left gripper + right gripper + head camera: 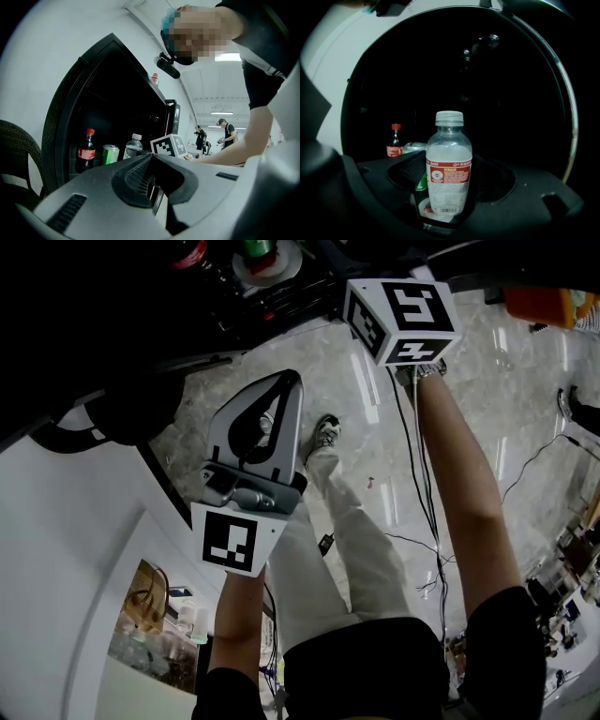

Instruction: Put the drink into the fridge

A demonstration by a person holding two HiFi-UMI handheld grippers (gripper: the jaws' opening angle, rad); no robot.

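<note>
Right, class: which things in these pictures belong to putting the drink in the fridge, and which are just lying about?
Belong to the job: clear bottle with a red label, held in the right gripper; open black fridge.

Just lying about: cola bottle and green can inside the fridge; cables on the floor.

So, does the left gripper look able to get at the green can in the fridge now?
Probably yes. The fridge stands open, and the green can sits near its front with nothing before it. The left gripper is empty with its jaws together, so it must open first. A clear bottle stands close beside the can.
</note>
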